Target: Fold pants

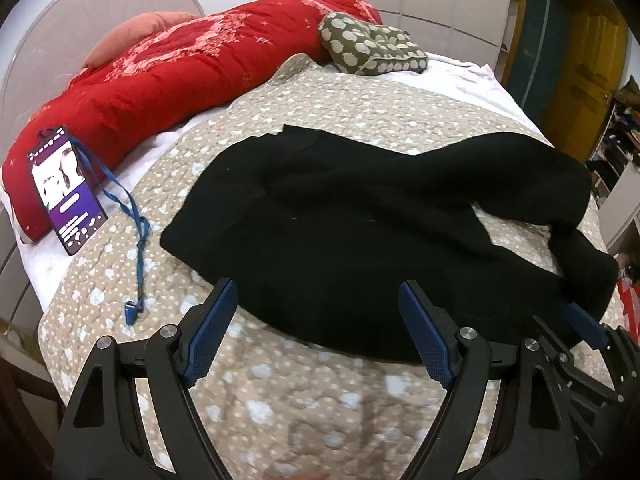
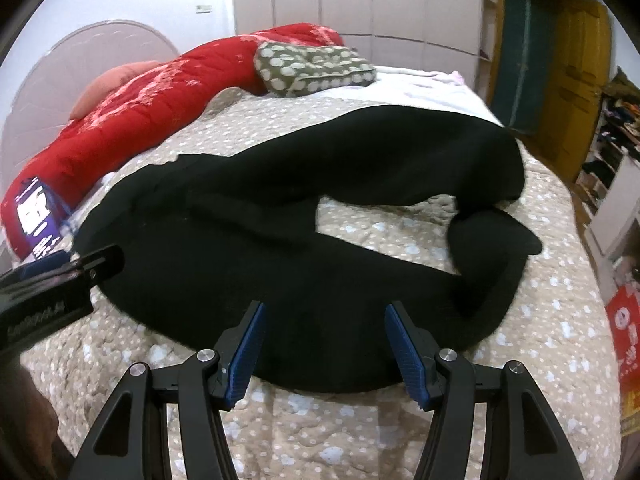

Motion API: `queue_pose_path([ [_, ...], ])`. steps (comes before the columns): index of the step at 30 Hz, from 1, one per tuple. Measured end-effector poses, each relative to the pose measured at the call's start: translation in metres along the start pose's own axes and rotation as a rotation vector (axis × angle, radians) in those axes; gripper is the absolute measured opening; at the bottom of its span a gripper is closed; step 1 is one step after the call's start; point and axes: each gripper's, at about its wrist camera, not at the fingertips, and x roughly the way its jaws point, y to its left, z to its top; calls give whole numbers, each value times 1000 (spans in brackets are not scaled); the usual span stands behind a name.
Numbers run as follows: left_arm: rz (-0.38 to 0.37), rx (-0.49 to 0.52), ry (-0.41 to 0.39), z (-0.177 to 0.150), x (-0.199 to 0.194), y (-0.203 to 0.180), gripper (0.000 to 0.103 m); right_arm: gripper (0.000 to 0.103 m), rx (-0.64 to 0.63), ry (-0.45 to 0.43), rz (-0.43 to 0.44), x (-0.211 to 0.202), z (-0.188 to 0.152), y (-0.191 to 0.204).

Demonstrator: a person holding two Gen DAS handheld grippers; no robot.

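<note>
Both grippers hang over the near edge of the black pants (image 1: 360, 216): the left gripper (image 1: 318, 292) with its blue pads spread wide and nothing between them, the right gripper (image 2: 324, 312) just as wide, its tips over the dark cloth without pinching it. Those pants lie rumpled across the beige dotted quilt (image 1: 304, 408), legs trailing off to the right. Up by the red duvet (image 1: 152, 80) sit a phone (image 1: 66, 190) with a blue lanyard (image 1: 136, 232) and a green patterned cushion (image 1: 372, 46).

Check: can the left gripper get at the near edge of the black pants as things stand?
Probably yes. The left gripper has its jaws open just before the black pants, with nothing between them.
</note>
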Motion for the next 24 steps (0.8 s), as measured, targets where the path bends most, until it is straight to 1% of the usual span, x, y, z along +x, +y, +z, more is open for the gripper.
queue_pose_path([
  [2, -2, -26, 6, 2, 4, 16, 83, 59, -28, 11, 46, 3, -2, 6],
  [5, 1, -89, 41, 5, 15, 45, 83, 59, -88, 4, 109, 8, -4, 22],
  [7, -20, -147, 73, 5, 23, 63, 83, 59, -140, -4, 144, 12, -7, 37],
  [9, -55, -219, 107, 4, 33, 79, 83, 59, -202, -3, 161, 17, -10, 52],
  [12, -75, -272, 141, 3, 45, 88, 83, 59, -326, -23, 168, 26, -15, 75],
  [13, -83, -289, 156, 3, 51, 89, 83, 59, -367, -18, 162, 30, -17, 80],
  [15, -98, -314, 177, 7, 64, 89, 83, 59, -448, -15, 118, 40, -20, 94],
  [16, -95, -318, 180, 10, 69, 88, 83, 59, -467, -2, 116, 47, -20, 98],
  [18, -99, -310, 172, 17, 74, 85, 83, 58, -468, 12, 147, 56, -16, 99],
  [19, -108, -304, 165, 20, 76, 83, 83, 50, -458, 15, 166, 59, -11, 97],
  [20, -111, -300, 159, 23, 79, 82, 73, 41, -441, 18, 191, 62, -6, 96],
  [21, -99, -300, 157, 26, 82, 81, 49, 36, -425, 14, 206, 64, 0, 95],
  [22, -91, -304, 161, 29, 85, 82, 41, 25, -411, 10, 212, 66, 4, 95],
  [23, -114, -319, 165, 32, 86, 85, 30, 16, -394, 11, 221, 68, 9, 96],
  [24, -141, -336, 165, 34, 85, 88, 21, 14, -374, 16, 232, 70, 14, 97],
])
